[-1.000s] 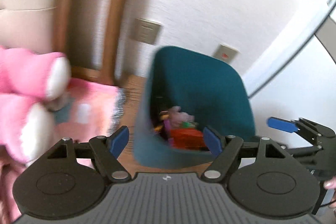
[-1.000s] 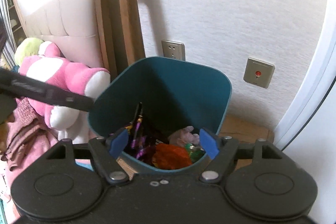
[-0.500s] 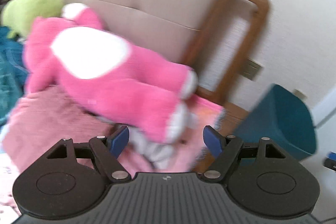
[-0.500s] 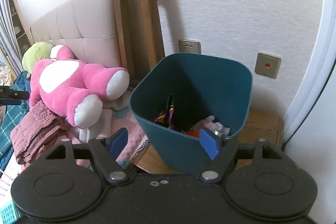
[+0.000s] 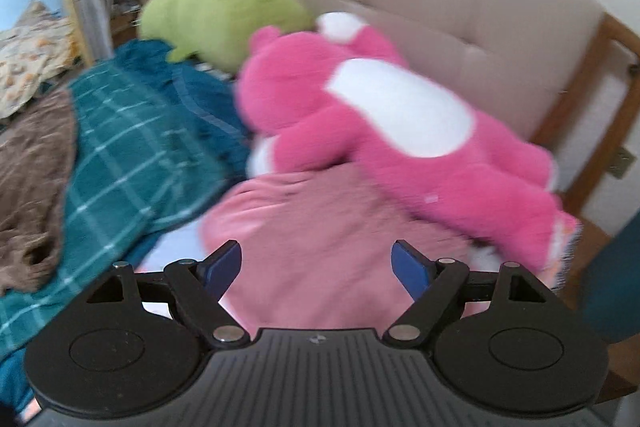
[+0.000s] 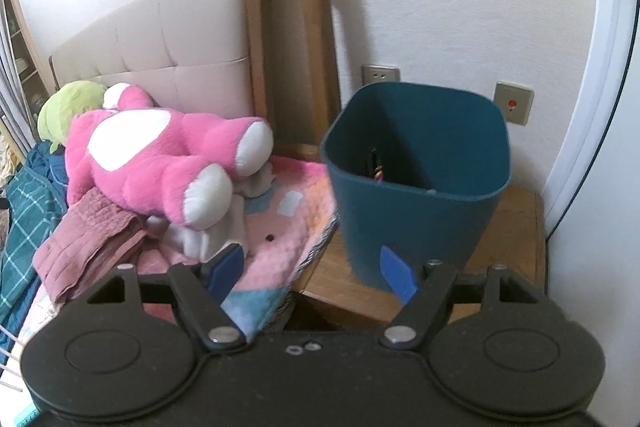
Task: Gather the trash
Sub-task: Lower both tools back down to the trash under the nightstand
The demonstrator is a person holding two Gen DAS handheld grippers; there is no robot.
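Note:
A dark teal trash bin [image 6: 420, 183] stands on a wooden nightstand [image 6: 520, 227] beside the bed; a little trash shows inside it. My right gripper [image 6: 312, 271] is open and empty, held back from the bin's near side. My left gripper [image 5: 318, 267] is open and empty over a pink blanket [image 5: 320, 227] on the bed, facing the pink plush bear [image 5: 400, 123]. A sliver of the bin [image 5: 612, 275] shows at the right edge of the left wrist view. Crumpled white tissue [image 6: 216, 231] lies under the bear's feet [image 6: 208, 195].
A green plush [image 5: 224, 15] and a teal plaid blanket [image 5: 120, 155] lie on the bed, with a brown cloth [image 5: 32, 187] at left. A padded headboard [image 6: 160, 55] with a wooden frame [image 6: 292, 59] backs the bed. A folded mauve cloth [image 6: 88, 235] lies beside the bear.
My left gripper has swung left from the bin to face the bed and plush toys. My right gripper has pulled back from the bin, which now looks smaller and further right.

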